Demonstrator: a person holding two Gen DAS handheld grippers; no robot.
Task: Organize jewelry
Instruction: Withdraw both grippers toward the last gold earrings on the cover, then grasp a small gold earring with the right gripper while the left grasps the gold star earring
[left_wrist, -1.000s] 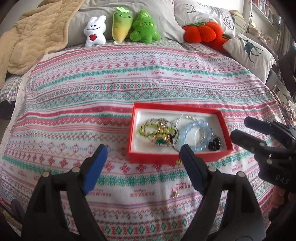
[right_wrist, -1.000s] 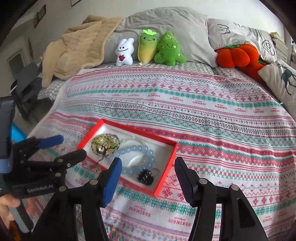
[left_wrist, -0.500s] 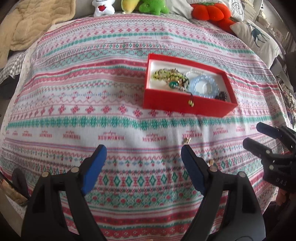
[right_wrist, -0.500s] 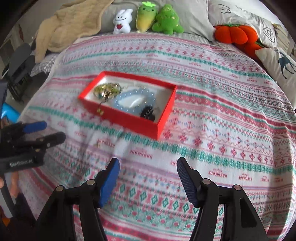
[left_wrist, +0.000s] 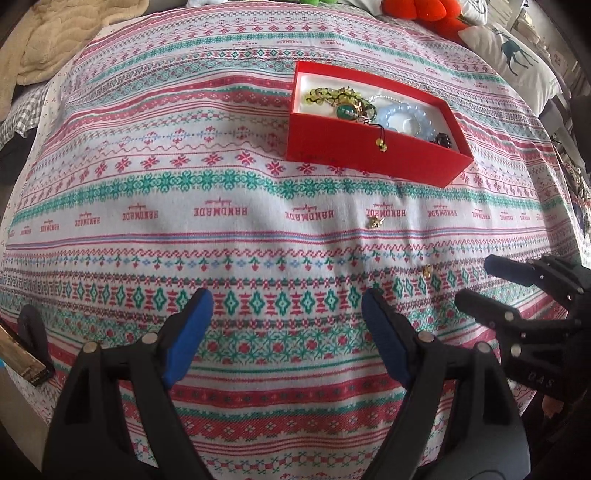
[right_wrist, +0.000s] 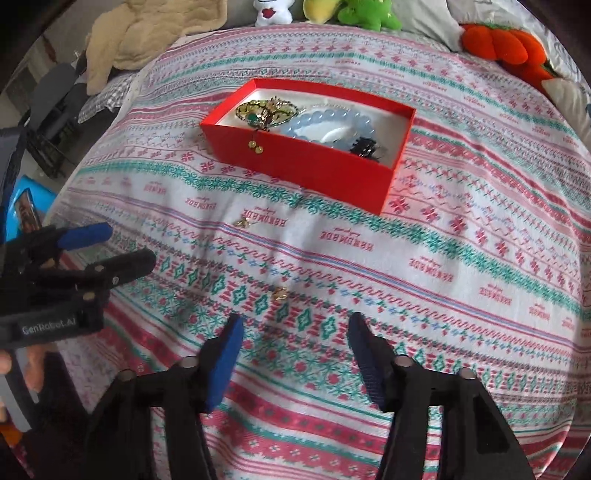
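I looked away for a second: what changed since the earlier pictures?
Both claws pulled back from the red cardboard box and tipped down toward the patterned bedspread. The right claw, nothing between its jaws, has just been closing above a small gold earring. The box and its jewelry stayed put.

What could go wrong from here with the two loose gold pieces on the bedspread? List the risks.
1. The nearer gold piece is tiny and lies on soft, busy-patterned bedspread; the right gripper, whose jaws have just been closing with nothing between them, may pinch cloth instead.
2. The second gold piece could be nudged and lost in the pattern.
3. A beaded cord hangs over the red box's wall and could snag.
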